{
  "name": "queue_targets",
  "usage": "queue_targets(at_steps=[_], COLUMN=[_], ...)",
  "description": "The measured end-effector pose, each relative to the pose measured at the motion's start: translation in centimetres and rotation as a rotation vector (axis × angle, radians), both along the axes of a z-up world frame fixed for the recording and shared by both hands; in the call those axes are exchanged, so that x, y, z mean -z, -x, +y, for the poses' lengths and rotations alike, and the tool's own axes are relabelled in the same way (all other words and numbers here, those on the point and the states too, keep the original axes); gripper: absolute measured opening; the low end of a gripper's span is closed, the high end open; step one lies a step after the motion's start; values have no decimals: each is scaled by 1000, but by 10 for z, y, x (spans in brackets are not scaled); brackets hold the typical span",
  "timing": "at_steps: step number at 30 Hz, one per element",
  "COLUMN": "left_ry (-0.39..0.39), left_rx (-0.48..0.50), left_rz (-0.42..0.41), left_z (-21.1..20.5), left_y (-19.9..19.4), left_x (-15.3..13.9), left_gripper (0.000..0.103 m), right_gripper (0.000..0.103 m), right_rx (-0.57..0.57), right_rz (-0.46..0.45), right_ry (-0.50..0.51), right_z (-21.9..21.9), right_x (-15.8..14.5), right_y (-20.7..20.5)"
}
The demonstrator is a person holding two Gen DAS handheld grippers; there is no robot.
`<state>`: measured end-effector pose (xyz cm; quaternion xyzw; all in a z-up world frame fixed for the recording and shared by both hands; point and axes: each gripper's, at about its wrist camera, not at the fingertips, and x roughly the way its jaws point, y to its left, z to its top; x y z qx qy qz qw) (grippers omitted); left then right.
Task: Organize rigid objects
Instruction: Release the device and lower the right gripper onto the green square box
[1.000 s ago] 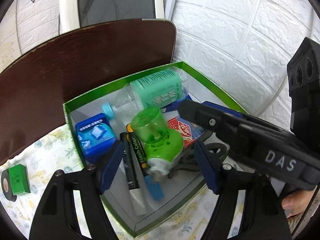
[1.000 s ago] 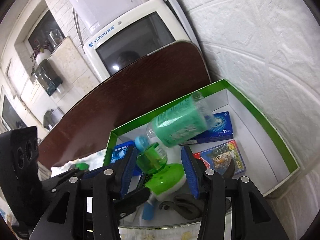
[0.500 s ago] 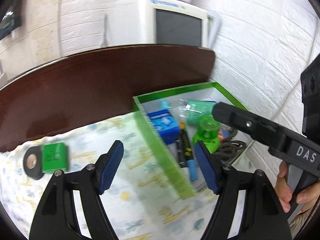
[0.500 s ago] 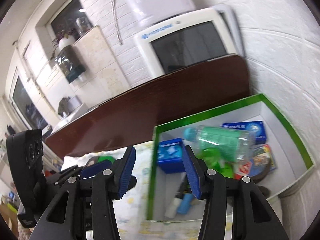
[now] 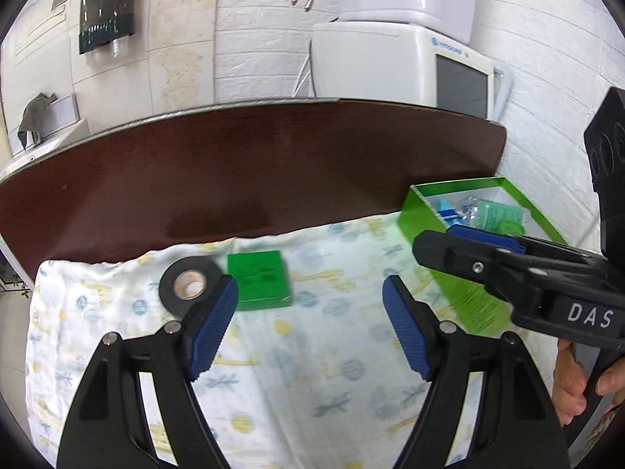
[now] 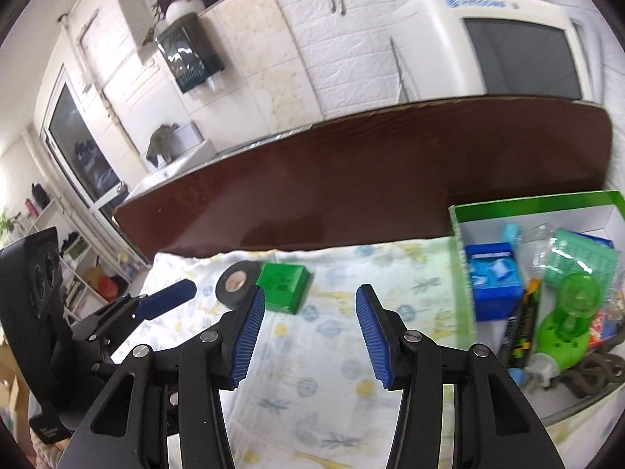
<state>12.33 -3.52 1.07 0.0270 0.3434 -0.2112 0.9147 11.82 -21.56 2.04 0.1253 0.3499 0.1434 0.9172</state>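
Mostly done: green box [image 6: 461, 211] at 3 o'clock already well filled. Left: tape roll [image 5: 190, 286] and green packet [image 5: 261, 279] on surface [image 5: 320, 371]. Both tongs [image 5: 310, 308] [image 6: 310, 320] released, empty.

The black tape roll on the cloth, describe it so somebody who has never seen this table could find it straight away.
Start at the dark brown table and drop to the patterned cloth spread over its near side. Left of the green-rimmed box, two loose items touch: the black tape roll lies left of a flat green packet. It is the only round, black thing, with a pale core.
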Motion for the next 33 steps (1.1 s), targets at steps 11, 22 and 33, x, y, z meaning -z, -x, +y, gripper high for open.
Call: queue_targets(at_steps=[11, 22, 33], left_ry=[36, 188, 277], left_rx=[-37, -10, 9], left_rz=[77, 278, 365], left_z=[42, 59, 58], left_y=[-31, -72, -96], left_x=[36, 75, 85], left_gripper=[76, 46, 25], right_gripper=[51, 51, 51], right_rx=[-31, -17, -18], right_rz=[119, 212, 262], right_ry=[35, -15, -60], right_z=[49, 58, 61], right_x=[35, 71, 89], right_y=[-46, -87, -119])
